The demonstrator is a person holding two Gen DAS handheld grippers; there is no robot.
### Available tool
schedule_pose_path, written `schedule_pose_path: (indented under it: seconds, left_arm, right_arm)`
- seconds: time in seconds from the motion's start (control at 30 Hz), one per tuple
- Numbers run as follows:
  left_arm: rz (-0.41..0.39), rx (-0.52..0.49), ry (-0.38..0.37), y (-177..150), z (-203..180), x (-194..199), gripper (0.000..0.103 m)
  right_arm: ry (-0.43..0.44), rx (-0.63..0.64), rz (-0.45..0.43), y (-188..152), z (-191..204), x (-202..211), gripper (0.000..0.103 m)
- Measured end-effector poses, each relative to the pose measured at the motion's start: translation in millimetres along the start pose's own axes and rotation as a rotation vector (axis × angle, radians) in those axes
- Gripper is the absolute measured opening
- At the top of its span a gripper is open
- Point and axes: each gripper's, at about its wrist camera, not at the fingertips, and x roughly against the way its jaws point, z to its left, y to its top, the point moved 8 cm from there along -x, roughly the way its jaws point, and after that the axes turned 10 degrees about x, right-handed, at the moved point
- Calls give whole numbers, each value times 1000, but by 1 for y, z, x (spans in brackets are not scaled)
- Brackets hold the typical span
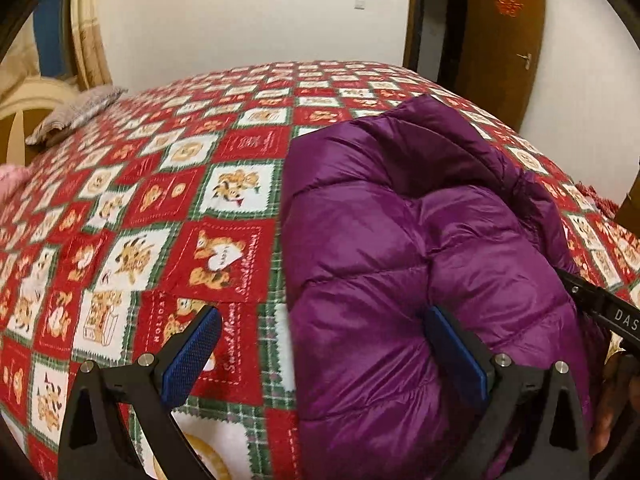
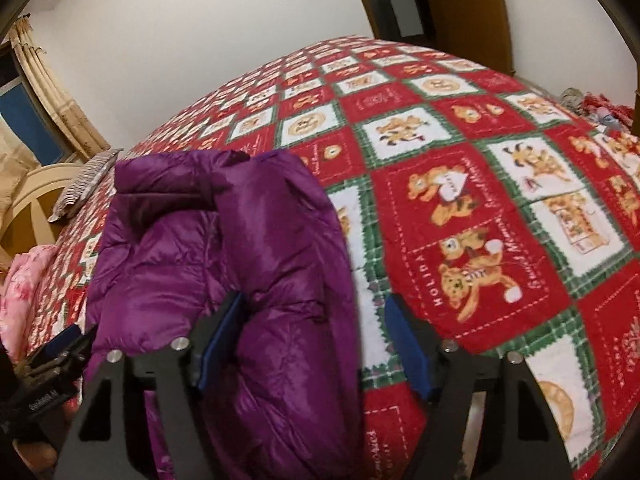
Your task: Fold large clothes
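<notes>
A purple puffer jacket [image 1: 408,248] lies folded into a narrow bundle on a bed with a red, white and green teddy-bear blanket [image 1: 160,200]. My left gripper [image 1: 324,348] is open over the jacket's left edge; its right pad [image 1: 456,352] presses into the purple fabric and its left pad [image 1: 192,356] is over the blanket. In the right wrist view the jacket [image 2: 224,240] lies at the left. My right gripper [image 2: 316,344] is open over the jacket's right edge, left pad [image 2: 220,340] against the fabric, right pad [image 2: 408,348] over the blanket [image 2: 480,184]. Neither grips anything.
A grey patterned pillow [image 1: 76,112] lies at the head of the bed by a cream headboard [image 1: 24,100]. Pink fabric [image 2: 20,292] lies at the bed's left edge. A brown wooden door [image 1: 500,40] stands beyond the far corner. Curtains [image 2: 52,96] hang by a window.
</notes>
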Motion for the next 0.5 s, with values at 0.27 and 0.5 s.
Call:
schedule_pose_path:
  seconds: [0.27,0.5]
  left_arm:
    - [2,24,-47,-2,-7,-4,102]
    - [12,-19,-117,-2,-29,-4,79]
  right_arm:
    - [80,19,-3,-8,10,-4,54]
    - [161,-32,21,-3,6,-17,55]
